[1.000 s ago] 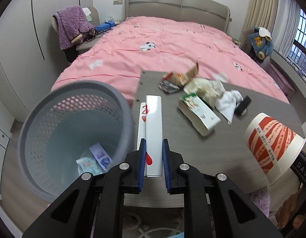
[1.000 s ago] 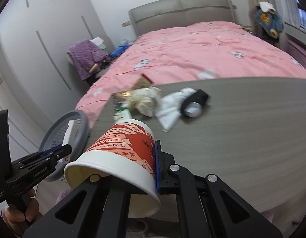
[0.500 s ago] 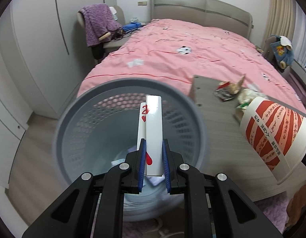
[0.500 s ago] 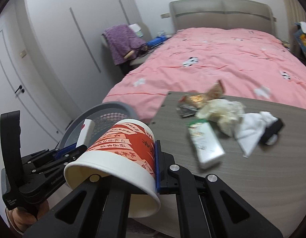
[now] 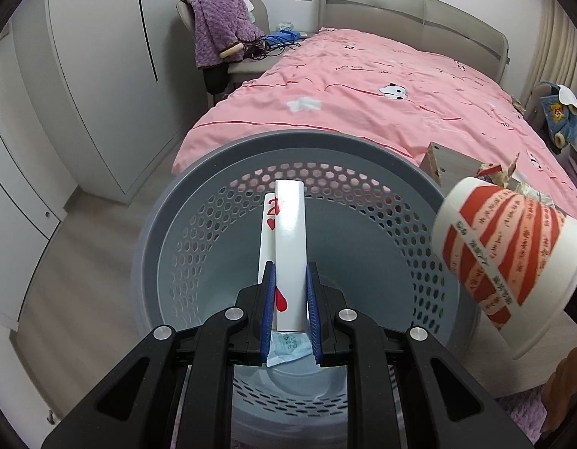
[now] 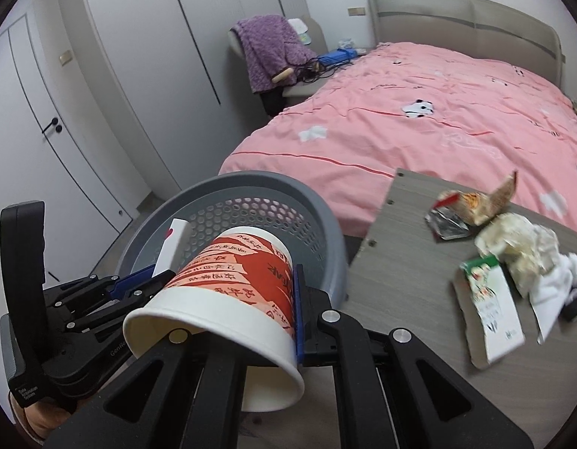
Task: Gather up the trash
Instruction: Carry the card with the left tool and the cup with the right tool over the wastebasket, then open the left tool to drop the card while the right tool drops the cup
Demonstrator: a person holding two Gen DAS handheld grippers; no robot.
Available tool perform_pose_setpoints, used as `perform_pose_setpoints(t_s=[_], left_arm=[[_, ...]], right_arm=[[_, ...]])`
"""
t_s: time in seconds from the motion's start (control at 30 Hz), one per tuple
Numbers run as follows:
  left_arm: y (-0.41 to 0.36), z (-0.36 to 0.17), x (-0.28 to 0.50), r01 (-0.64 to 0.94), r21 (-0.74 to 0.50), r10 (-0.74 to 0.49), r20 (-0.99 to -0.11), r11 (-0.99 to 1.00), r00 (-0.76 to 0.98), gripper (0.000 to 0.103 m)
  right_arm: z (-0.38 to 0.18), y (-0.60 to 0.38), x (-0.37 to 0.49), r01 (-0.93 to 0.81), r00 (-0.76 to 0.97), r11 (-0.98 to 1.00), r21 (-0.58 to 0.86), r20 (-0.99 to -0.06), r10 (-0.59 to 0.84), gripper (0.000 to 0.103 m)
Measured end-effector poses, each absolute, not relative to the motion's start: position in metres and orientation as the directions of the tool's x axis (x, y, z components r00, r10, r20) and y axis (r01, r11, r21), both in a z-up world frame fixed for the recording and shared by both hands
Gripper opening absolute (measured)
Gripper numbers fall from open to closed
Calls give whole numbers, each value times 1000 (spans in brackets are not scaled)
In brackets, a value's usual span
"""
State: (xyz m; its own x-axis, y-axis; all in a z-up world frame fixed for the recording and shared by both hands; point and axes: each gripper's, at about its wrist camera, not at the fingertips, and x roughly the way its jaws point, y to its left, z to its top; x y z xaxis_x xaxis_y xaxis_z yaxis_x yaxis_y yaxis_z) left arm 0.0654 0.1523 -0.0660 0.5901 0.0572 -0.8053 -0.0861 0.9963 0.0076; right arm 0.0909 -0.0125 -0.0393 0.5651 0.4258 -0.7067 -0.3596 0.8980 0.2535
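Observation:
My left gripper (image 5: pixel 290 299) is shut on a white playing-card box (image 5: pixel 290 239) with red hearts and holds it over the open grey perforated trash bin (image 5: pixel 221 172). That box (image 6: pixel 172 241) and the left gripper (image 6: pixel 146 278) also show in the right wrist view, above the bin (image 6: pixel 318 232). My right gripper (image 6: pixel 251 299) is shut on a red-and-white paper cup (image 6: pixel 236 273), tilted on its side at the bin's rim. The cup (image 5: pixel 505 258) shows at the right in the left wrist view. A blue-white wrapper (image 5: pixel 288 348) lies in the bin.
A grey wooden table (image 6: pixel 408 262) to the right of the bin carries a green-white carton (image 6: pixel 490 307), crumpled paper (image 6: pixel 520 243), white tissue (image 6: pixel 558 280) and snack wrappers (image 6: pixel 471 202). A pink bed (image 6: pixel 419 112) stands behind. A chair with a purple blanket (image 5: pixel 217 26) and white wardrobes (image 5: pixel 82 75) are at the left.
Both grippers have swung left from the table to the bin. The card box is now centred over the bin's opening and the cup has come to its rim.

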Motion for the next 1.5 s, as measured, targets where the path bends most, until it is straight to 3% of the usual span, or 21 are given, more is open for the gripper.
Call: perform_pose_setpoints(t_s=[0.67, 0.8, 0.87, 0.93, 1.0, 1.5], left_arm=[[168, -79, 81, -126, -3, 70, -819, 992, 569, 16], [171, -77, 81, -138, 2, 82, -814, 990, 575, 28], [172, -76, 80, -144, 4, 87, -813, 990, 576, 33], [174, -76, 80, -149, 4, 91, -813, 989, 576, 41], [175, -76, 79, -156, 5, 95, -812, 988, 576, 44], [178, -73, 77, -170, 0, 100, -808, 986, 581, 57]], right_arm=[[-46, 13, 117, -385, 542, 898, 211, -736, 405, 7], [-44, 15, 118, -391, 548, 898, 203, -733, 404, 10], [-43, 15, 119, -392, 549, 898, 199, -732, 402, 17], [-43, 14, 119, -394, 548, 897, 199, -733, 403, 35], [-42, 13, 119, -391, 558, 900, 194, -727, 399, 40], [-41, 11, 117, -385, 570, 902, 197, -718, 400, 41]])
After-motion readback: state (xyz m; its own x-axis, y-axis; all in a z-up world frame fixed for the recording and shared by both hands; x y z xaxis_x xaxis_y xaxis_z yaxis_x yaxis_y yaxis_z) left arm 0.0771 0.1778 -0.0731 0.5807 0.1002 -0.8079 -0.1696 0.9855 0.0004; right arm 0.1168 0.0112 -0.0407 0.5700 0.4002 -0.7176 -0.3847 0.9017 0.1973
